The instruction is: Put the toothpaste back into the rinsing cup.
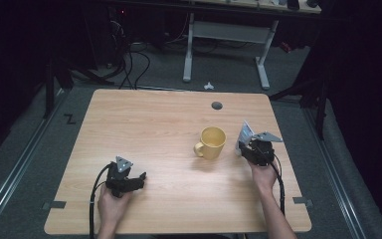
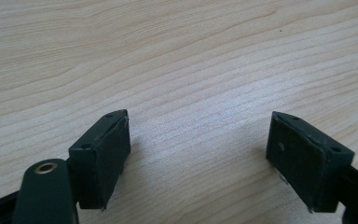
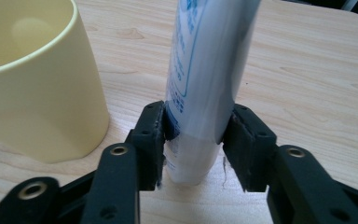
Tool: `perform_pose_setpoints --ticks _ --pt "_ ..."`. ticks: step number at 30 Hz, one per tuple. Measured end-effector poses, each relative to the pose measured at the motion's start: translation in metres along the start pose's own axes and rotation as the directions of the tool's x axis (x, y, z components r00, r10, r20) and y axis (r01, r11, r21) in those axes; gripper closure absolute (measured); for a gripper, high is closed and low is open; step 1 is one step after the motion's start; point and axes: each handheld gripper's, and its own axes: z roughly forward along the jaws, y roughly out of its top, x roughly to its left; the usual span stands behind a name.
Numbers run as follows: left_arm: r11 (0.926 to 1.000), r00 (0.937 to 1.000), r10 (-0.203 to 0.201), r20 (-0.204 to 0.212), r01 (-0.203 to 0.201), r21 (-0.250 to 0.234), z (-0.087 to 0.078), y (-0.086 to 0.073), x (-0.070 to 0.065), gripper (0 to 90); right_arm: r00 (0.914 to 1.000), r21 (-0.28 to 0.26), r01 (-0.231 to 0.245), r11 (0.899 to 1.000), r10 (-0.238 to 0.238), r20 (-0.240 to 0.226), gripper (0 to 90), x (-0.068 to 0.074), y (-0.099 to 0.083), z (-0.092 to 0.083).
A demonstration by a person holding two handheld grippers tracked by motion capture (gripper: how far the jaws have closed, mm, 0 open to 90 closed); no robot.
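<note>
A pale yellow mug (image 1: 212, 142) (image 3: 32, 79) stands upright on the wooden table (image 1: 154, 124), handle toward the front left. Just right of it my right gripper (image 1: 248, 145) (image 3: 196, 130) is shut on a white tube with blue print (image 3: 207, 74) (image 1: 244, 134); both pads press its lower part and the tube stands upright with its cap end on the table. My left gripper (image 1: 138, 180) (image 2: 198, 144) rests low over bare wood near the front left, jaws wide open with nothing between them.
A dark round grommet hole (image 1: 217, 105) sits near the table's far edge. Beyond the table are a white desk frame (image 1: 226, 45) and cables (image 1: 129, 64) on the grey floor. A cable (image 1: 95, 199) trails from the left gripper off the front edge.
</note>
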Motion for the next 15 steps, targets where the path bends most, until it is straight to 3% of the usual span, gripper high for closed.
perform_pose_setpoints --ticks 2,15 --pt "1.0 1.0 -0.001 0.0 0.001 0.0 0.0 0.0 0.0 22.1 0.9997 -0.006 0.01 1.0 -0.01 0.023 50.9 0.001 0.001 0.003" --pt "1.0 1.0 -0.001 0.0 0.001 0.0 0.0 0.0 0.0 22.1 0.9995 -0.014 -0.03 0.999 0.03 0.002 51.6 -0.001 0.001 0.012"
